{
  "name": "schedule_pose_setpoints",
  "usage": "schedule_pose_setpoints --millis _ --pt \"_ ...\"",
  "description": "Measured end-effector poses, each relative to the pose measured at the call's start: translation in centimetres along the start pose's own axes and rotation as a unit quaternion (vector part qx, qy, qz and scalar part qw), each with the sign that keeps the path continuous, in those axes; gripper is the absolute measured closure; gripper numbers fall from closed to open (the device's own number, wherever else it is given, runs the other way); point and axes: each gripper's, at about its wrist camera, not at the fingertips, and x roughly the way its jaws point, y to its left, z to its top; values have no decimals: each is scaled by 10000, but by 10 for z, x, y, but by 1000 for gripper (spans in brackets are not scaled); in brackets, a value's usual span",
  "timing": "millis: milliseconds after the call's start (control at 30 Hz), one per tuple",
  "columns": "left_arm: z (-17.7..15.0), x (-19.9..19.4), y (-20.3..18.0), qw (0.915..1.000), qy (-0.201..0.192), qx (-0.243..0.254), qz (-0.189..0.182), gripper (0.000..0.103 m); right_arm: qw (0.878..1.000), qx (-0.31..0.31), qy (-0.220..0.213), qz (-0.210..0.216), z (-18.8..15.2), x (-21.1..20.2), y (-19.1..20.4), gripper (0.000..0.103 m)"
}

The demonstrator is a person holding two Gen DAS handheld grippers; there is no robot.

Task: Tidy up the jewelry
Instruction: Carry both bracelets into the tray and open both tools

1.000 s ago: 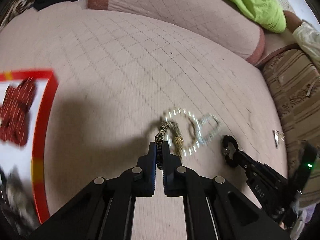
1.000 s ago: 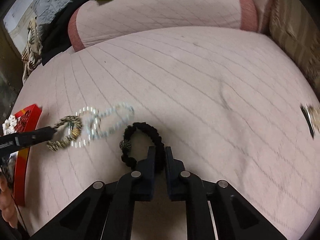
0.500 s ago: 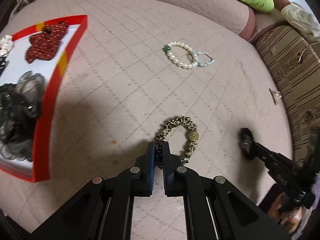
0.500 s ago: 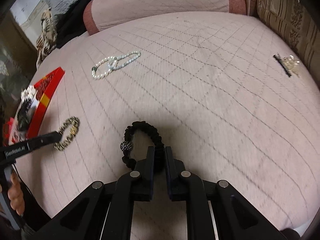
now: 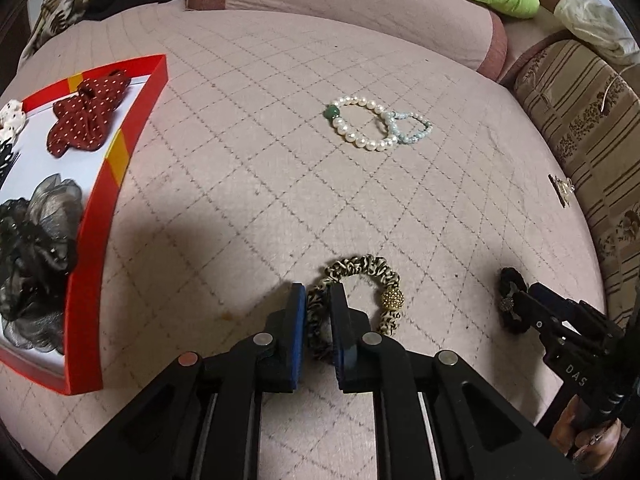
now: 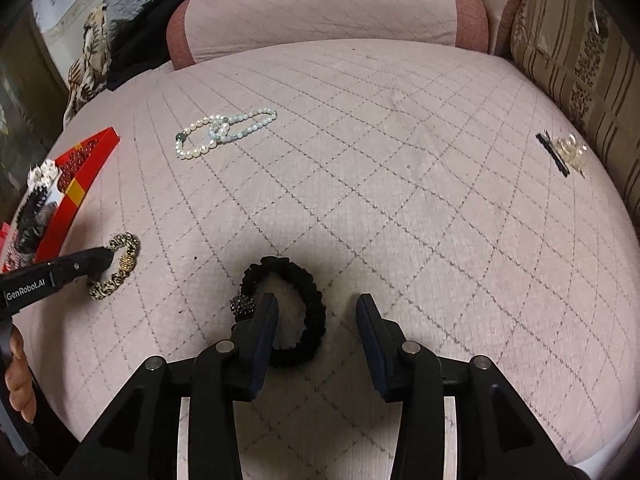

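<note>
Left tool [image 5: 318,312]: fingers drawn close with the leopard-print bracelet [image 5: 357,304] between them; the band fills the gap, pads on both sides of it.
Leopard-print bracelet, left view: lies on the pink quilted cushion [image 5: 248,152], its near arc inside the tool, its gold bead on the right side clear of the fingers.
Other things, left view: pearl bracelet [image 5: 360,122] and pale blue bracelet [image 5: 412,128] overlap farther ahead; red tray [image 5: 100,240] at left, its near end cut off by the frame edge.
Right tool, left view [image 5: 516,304]: at the black bracelet's edge; its fingers hard to make out.
Right tool [image 6: 318,322]: fingers spread wide apart, gripping nothing.
Black bracelet [image 6: 296,308]: on the cushion, partly behind the left finger [image 6: 264,328], reaching into the gap; the right finger stands apart from it.
Hair clip [image 6: 560,152]: far right, small and blurred.
Left tool, right view [image 6: 100,258]: tip at the leopard-print bracelet.
</note>
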Motion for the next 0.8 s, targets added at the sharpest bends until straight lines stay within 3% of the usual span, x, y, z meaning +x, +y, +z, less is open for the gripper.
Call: schedule_pose_setpoints --millis 167,233,267,300,600,800 --pt "-1 3 -9 9998 -119 177 54 90 9993 -269 -118 -215 -2 3 9 60" --pt "-3 1 -8 9998 -72 170 -11 91 9995 -245 -159 -135 -2 3 10 82" --pt "-3 -1 -7 9999 -41 133 -63 97 9995 -250 -168 -83 -2 3 11 88" --pt "-4 -2 -7 9999 7 91 -142 97 9995 -251 -170 -41 -1 2 11 93" --pt "-13 -49 -8 9988 -316 0 -365 97 9984 -76 -399 381 1 -24 20 94" --pt "-20 -89 -12 9971 -710 62 -281 97 9962 -150 -696 495 1 -55 34 94"
